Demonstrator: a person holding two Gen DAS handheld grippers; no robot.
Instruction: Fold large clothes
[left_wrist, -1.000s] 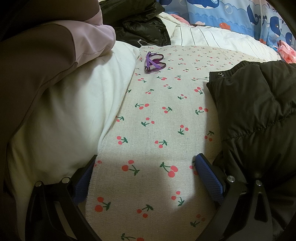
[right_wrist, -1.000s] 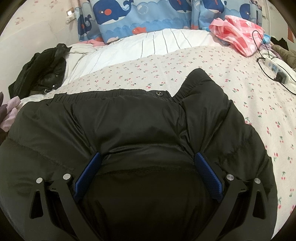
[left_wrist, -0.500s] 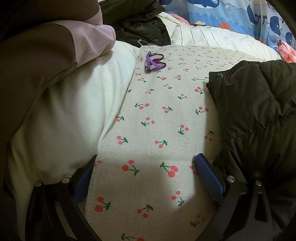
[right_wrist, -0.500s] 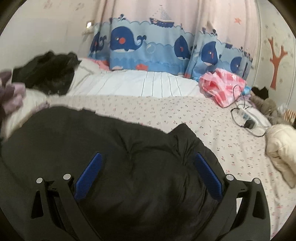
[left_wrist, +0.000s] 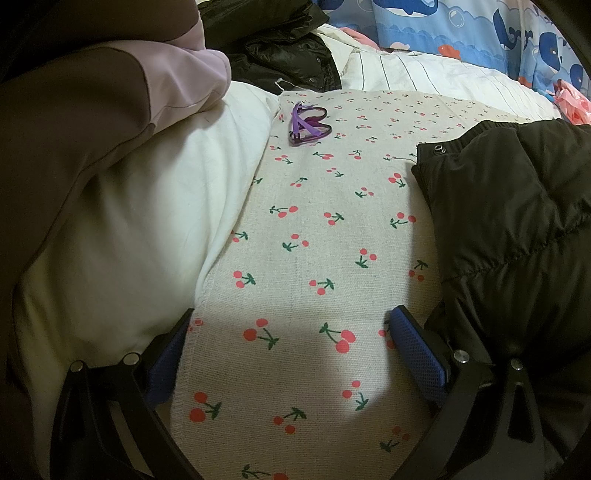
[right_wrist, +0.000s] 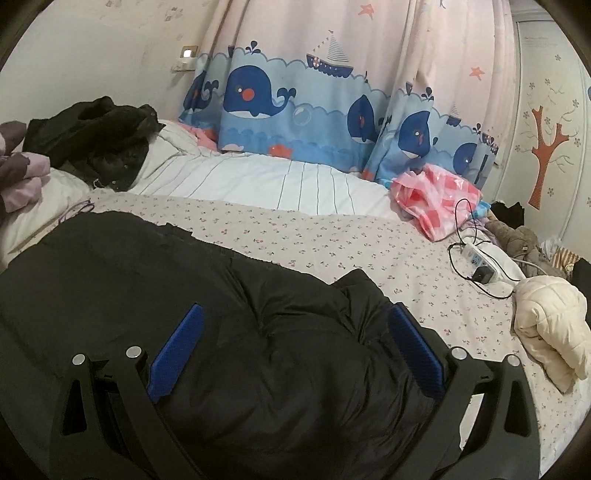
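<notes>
— Two grippers out, both with jaws spread wide: our left gripper over the cherry-print sheet.
— Right gripper above the black puffer jacket; at two o'clock, a cream jacket.

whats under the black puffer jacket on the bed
The black puffer jacket lies on the cherry-print bedsheet, which shows all around its edges. Anything else beneath it is hidden by the padded fabric.

A whale-print curtain hangs at twelve o'clock behind the bed; a tree decal marks the two o'clock wall.
</notes>
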